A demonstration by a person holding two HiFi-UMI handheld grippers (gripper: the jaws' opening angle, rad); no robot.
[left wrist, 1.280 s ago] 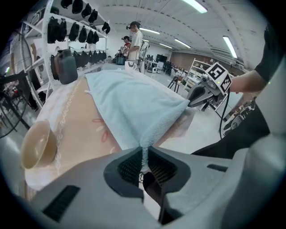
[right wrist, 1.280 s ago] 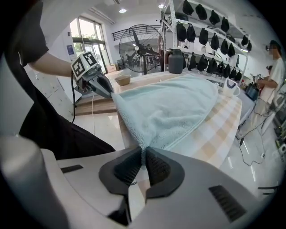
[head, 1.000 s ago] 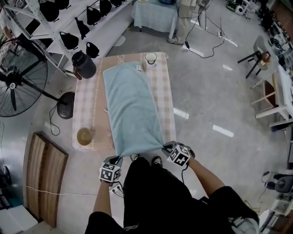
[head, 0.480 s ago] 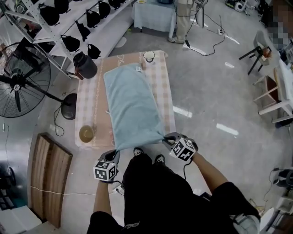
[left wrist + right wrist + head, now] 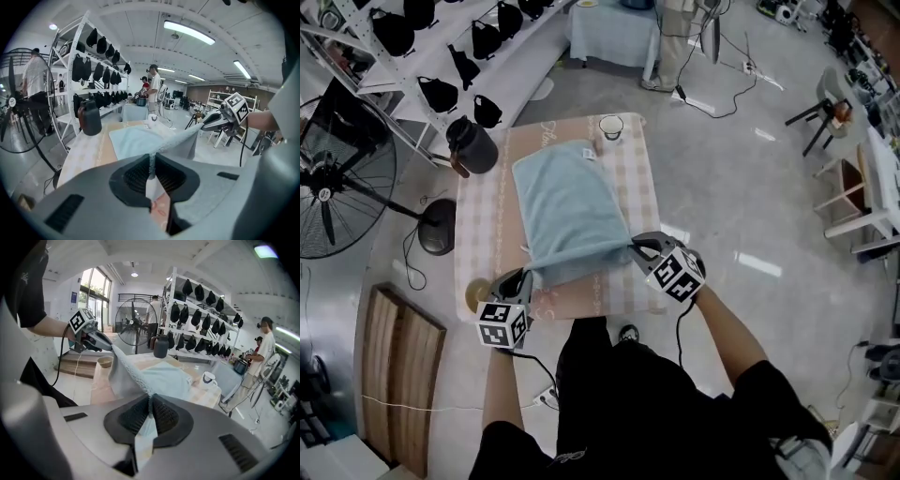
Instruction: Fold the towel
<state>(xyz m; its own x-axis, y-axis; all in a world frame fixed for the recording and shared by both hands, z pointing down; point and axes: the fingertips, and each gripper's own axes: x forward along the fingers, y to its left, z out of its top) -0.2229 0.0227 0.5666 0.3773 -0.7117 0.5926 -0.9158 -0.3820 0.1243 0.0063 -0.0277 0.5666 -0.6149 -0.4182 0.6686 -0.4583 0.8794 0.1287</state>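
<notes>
Checked table [image 5: 487, 216]: towel [image 5: 567, 211] near corners clamped between fingers of left gripper [image 5: 528, 272], right gripper [image 5: 633, 246].

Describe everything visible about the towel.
The towel is light blue, with a looped terry look and a small white tag at its far edge. Its far part lies flat on the checked table. Its near edge is held up in the air, pinched at one corner by the left gripper and at the other by the right gripper, both shut on it.
</notes>
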